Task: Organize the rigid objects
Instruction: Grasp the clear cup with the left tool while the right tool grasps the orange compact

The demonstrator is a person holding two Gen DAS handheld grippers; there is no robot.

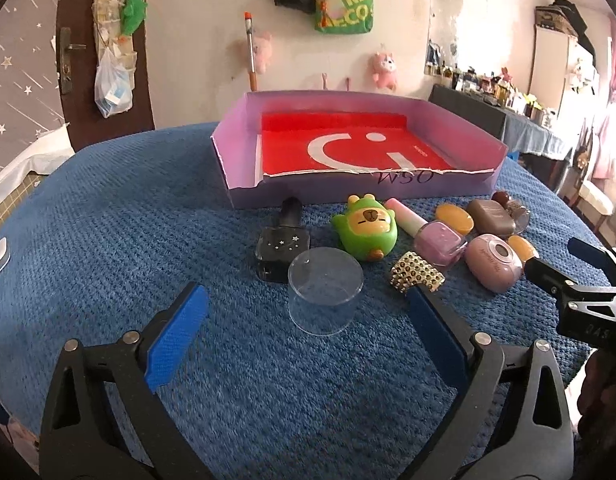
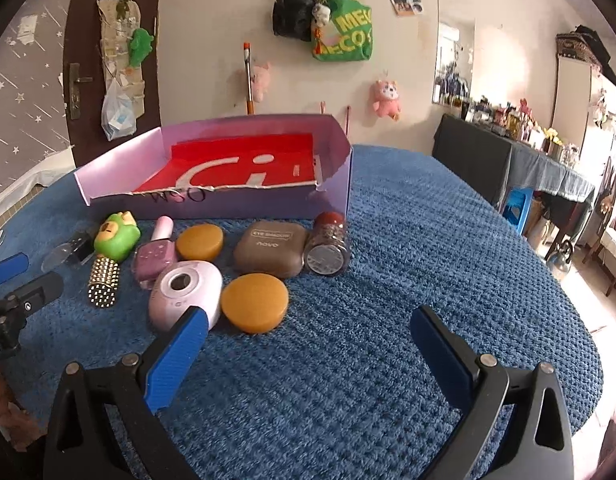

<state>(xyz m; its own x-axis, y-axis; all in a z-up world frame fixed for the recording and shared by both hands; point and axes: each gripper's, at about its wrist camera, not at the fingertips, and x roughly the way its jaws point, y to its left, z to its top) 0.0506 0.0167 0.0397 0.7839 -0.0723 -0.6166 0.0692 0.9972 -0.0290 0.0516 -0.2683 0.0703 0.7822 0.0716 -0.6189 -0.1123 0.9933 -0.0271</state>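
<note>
The left gripper (image 1: 308, 304) stands with its blue pads wide apart and nothing clamped; a clear round container (image 1: 326, 290) sits on the blue cloth (image 1: 127, 220) between and just beyond them, untouched. Taking the lilac tray (image 1: 243, 152) as landmark, every loose item lies in front of its near wall and none inside it on the red sheet (image 1: 348, 148): a black starred bottle (image 1: 281, 248), a green animal toy (image 1: 366, 230), a pink nail polish (image 1: 438, 240), a studded gold piece (image 1: 418, 276), a pink oval case (image 1: 494, 262) and a brown compact (image 1: 492, 216). The right gripper (image 2: 308, 332) is likewise spread open and empty, hanging over bare cloth in front of the tray's right end, with the oval case just beyond its left pad. This view counts best: two amber discs (image 2: 255, 302), one brown compact, one red-capped jar (image 2: 328, 246), one nail polish, one toy, one studded piece, one oval case. Judging from this, the first pick is at hand; the clear container looks thin and slippery, so the left pads should straddle its wall squarely and close gently, then lift it over the tray's low torn front edge rather than dragging it across the cloth.
</note>
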